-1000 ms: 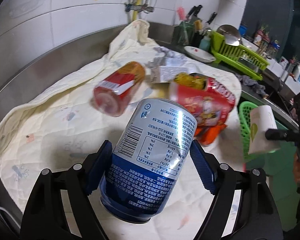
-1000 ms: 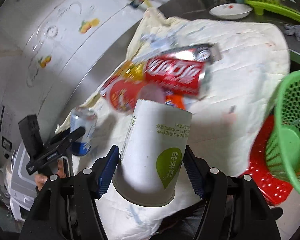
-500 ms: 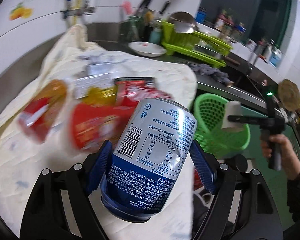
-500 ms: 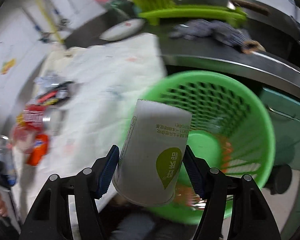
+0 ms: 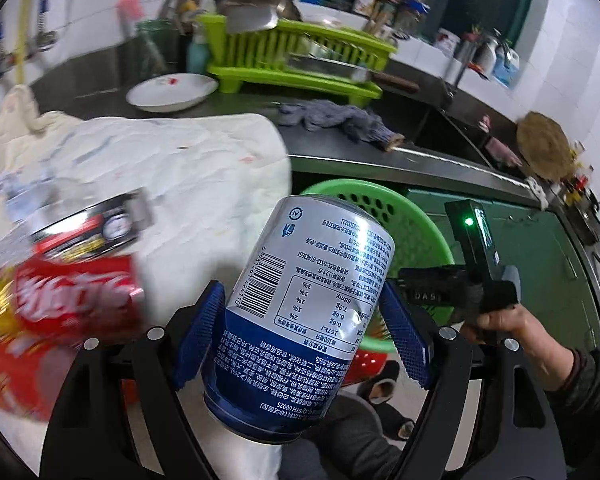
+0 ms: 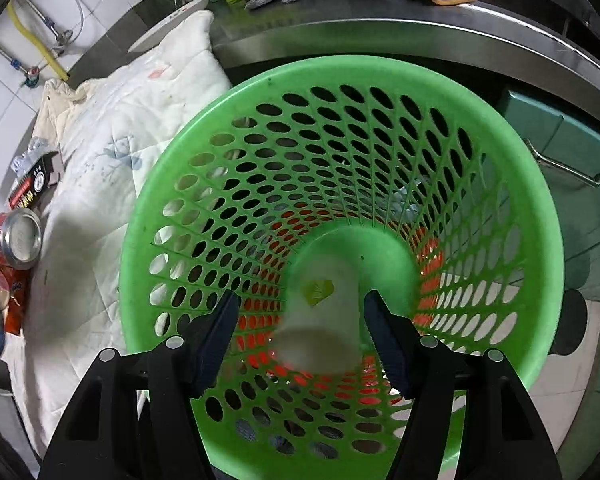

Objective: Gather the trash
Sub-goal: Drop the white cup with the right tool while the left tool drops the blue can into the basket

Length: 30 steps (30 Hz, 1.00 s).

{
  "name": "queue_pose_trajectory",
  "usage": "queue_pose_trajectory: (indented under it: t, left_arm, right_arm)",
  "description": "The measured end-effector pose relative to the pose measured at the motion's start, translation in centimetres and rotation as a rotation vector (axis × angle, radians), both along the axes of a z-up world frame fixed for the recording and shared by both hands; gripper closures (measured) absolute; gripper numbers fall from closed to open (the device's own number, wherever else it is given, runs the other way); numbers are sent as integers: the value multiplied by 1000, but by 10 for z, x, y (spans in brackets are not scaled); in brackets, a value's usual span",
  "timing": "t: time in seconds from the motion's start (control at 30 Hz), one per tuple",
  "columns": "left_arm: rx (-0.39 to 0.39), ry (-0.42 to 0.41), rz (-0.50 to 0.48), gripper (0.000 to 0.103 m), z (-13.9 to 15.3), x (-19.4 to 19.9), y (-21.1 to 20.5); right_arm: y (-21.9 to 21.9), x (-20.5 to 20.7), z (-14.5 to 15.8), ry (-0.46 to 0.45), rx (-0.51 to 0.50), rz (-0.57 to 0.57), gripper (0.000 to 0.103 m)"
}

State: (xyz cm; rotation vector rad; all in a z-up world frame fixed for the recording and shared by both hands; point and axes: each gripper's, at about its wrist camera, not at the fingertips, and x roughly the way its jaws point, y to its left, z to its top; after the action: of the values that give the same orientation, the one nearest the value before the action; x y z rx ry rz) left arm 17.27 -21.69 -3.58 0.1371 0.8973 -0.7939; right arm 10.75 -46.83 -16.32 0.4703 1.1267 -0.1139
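Our left tool (image 5: 300,334) is clamped on a silver-and-blue aluminium drink can (image 5: 300,312), its blue pads pressed to both sides. The can tilts, silver half uppermost, printed with a barcode and a nutrition panel, blue base toward the camera. It hangs over the front edge of the surface, where a white quilted cloth (image 5: 188,168) is spread, just beside the round green perforated plastic basket (image 5: 416,224) standing below that edge.

Our right tool (image 6: 300,332) points down into the basket (image 6: 340,80) with its jaws apart, gripping nothing. Between and beyond the pads a white paper cup with a green leaf mark (image 6: 320,312) appears blurred, loose inside the basket, apart from both pads, near the solid green bottom.

On the cloth lie a red cola can (image 5: 76,296) and a black-and-red flat packet (image 5: 92,228).
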Motion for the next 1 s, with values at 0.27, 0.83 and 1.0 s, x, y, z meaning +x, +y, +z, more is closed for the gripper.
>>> queue_pose_trajectory:
  t: [0.27, 0.83, 1.0]
  left_arm:
    - [11, 52, -74, 25, -21, 6, -73]
    - [132, 137, -123, 24, -86, 7, -152]
    - [122, 144, -130, 24, -87, 4, -146]
  right_arm:
    - [-18, -44, 48, -104, -61, -20, 36]
    - [-13, -108, 80, -224, -162, -53, 29]
    - [-11, -108, 81, -232, -160, -57, 29]
